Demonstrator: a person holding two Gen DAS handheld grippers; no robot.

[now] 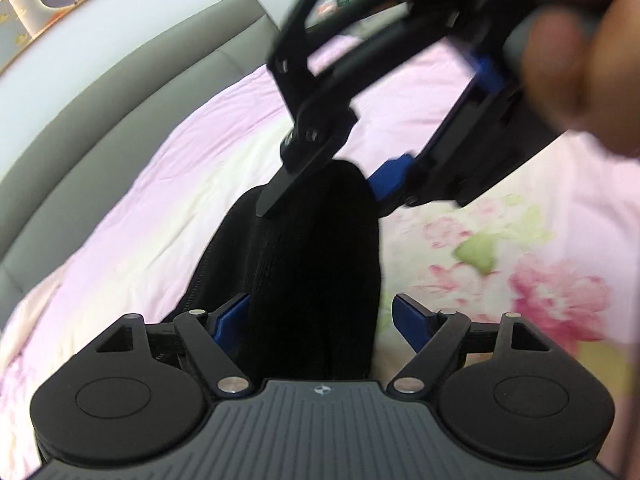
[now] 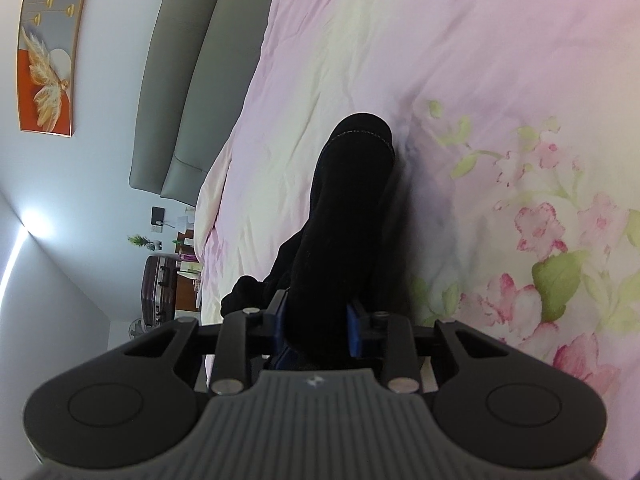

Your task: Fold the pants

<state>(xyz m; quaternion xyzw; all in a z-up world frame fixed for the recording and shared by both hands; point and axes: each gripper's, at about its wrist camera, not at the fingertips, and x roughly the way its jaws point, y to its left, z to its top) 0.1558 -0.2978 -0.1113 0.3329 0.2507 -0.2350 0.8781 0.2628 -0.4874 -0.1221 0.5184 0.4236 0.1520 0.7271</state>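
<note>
One grey headboard [image 2: 192, 92] beyond black pants [image 2: 340, 240] on floral quilt [image 2: 520, 160].

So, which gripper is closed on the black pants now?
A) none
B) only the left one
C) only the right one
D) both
C: the right gripper pinches the black pants between its blue pads, while the left gripper stands wide, its pads clear of the cloth.

Black pants [image 2: 344, 216], knit-looking fabric, bunched into a thick roll-like fold. Pale stitched seam visible at far rounded end. Lying lengthwise on pink floral bedding [image 2: 400, 40], near end lifted and pinched, loose fabric bulging at left.
</note>
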